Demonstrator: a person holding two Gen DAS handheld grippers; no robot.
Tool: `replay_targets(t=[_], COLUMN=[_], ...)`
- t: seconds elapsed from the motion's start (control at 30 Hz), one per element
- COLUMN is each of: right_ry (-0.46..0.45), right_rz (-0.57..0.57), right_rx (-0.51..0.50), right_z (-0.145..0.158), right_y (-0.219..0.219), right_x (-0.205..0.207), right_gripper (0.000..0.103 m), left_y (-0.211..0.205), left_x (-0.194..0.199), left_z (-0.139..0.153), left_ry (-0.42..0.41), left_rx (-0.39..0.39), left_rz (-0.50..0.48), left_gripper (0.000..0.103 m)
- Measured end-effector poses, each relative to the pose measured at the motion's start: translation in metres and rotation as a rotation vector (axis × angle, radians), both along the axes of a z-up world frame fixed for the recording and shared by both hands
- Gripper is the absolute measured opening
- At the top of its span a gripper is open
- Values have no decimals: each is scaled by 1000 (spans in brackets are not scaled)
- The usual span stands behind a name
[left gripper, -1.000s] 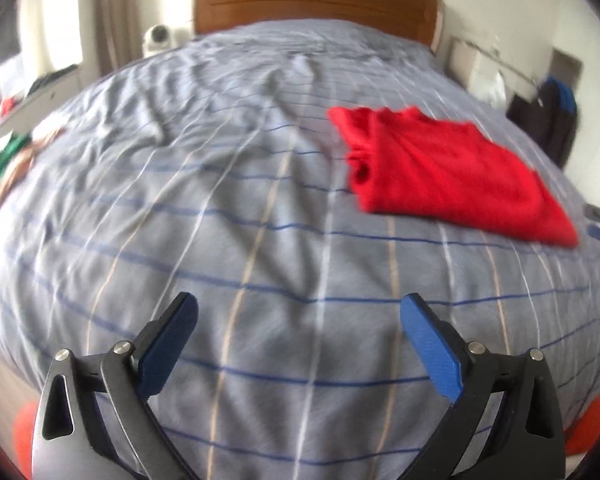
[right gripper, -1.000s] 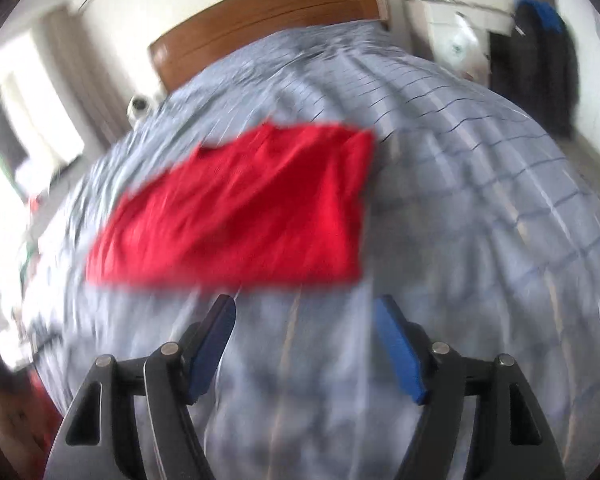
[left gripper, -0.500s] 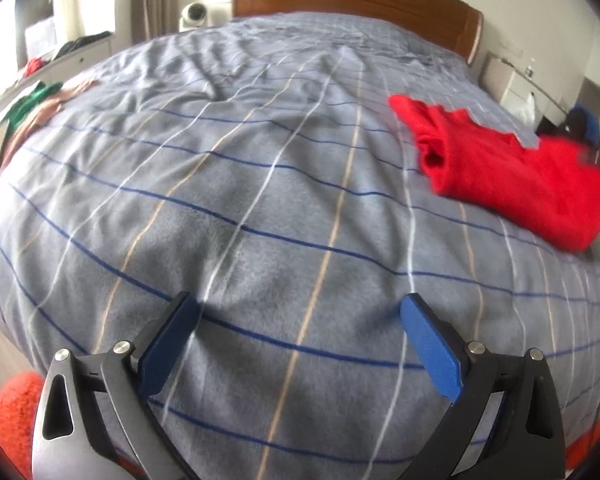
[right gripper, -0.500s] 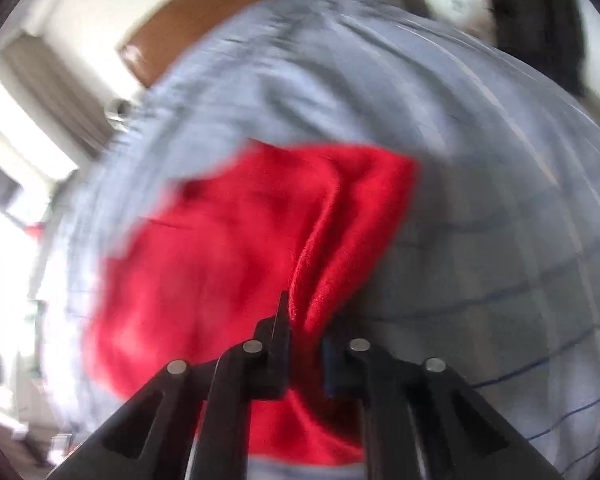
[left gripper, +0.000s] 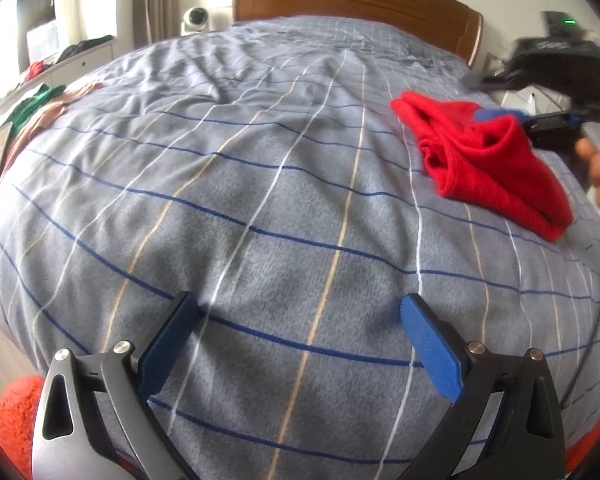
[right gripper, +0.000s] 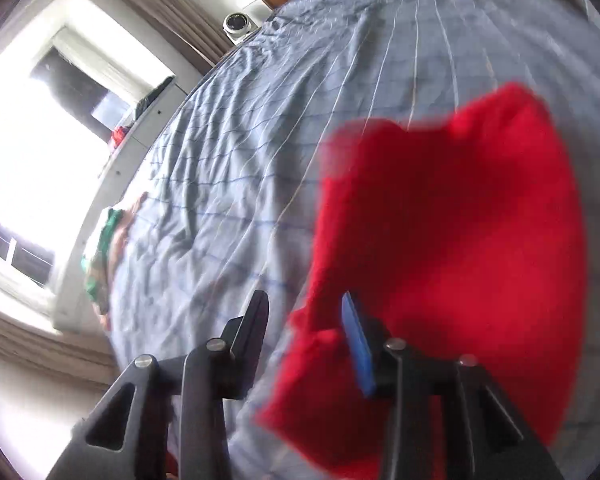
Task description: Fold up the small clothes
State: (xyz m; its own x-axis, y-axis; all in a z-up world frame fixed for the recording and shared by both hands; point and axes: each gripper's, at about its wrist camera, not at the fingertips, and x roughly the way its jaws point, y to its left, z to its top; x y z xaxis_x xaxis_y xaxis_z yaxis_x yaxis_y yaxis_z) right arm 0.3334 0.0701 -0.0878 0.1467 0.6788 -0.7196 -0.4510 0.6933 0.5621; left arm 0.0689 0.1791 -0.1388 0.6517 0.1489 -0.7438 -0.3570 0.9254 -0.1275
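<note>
A wide bed (left gripper: pixel 260 208) under a grey fleece blanket crossed with blue, white and tan lines carries the whole scene, its wooden headboard (left gripper: pixel 356 0) at the far end. On the right side of the bed lies the task's piece — a small red knitted garment (left gripper: pixel 488 168), soft and thick-looking, already doubled over itself with one edge rucked up in loose rolls. It should weigh little and have no stiffness at all, so it will sag and slide wherever it is unsupported; the fleece under it probably drags at it a bit. Best taken at a corner or along a folded edge, through all layers, not at the middle.

The right gripper (right gripper: pixel 306 320) is at the garment's near edge, its fingers parted, one blue pad against the red knit and nothing pinched between them — though blur makes the contact hard to judge. The left gripper (left gripper: pixel 300 344) hangs low over bare blanket, well apart from the garment, fingers spread wide and empty.
</note>
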Motion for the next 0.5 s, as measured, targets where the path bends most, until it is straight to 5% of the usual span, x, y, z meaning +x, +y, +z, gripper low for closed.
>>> replay_targets(t=[0.13,0.23,0.33,0.4,0.5], right_ry=[-144,-288,-308,-286,-264], right_rz=[28,18,95,135,153], right_rx=[82,-57,-209,-238,-232], right_z=[46,61,39,17,-17], right_y=[-35,-55,-49,-35,-9], right_x=[-19,-24,-30,-37,-50], right_gripper=[48,51,46,35,33], left_y=[2,0,-2,-4,-5], left_x=[2,3,4,4,4], left_z=[0,0,-1,-2,-4], left_ry=[-8,-6,-3,-3,-3], left_rx=[-20,-11,7,17,28], left_rz=[14,19,23,24,22], left_gripper=[101,102,102,102,102])
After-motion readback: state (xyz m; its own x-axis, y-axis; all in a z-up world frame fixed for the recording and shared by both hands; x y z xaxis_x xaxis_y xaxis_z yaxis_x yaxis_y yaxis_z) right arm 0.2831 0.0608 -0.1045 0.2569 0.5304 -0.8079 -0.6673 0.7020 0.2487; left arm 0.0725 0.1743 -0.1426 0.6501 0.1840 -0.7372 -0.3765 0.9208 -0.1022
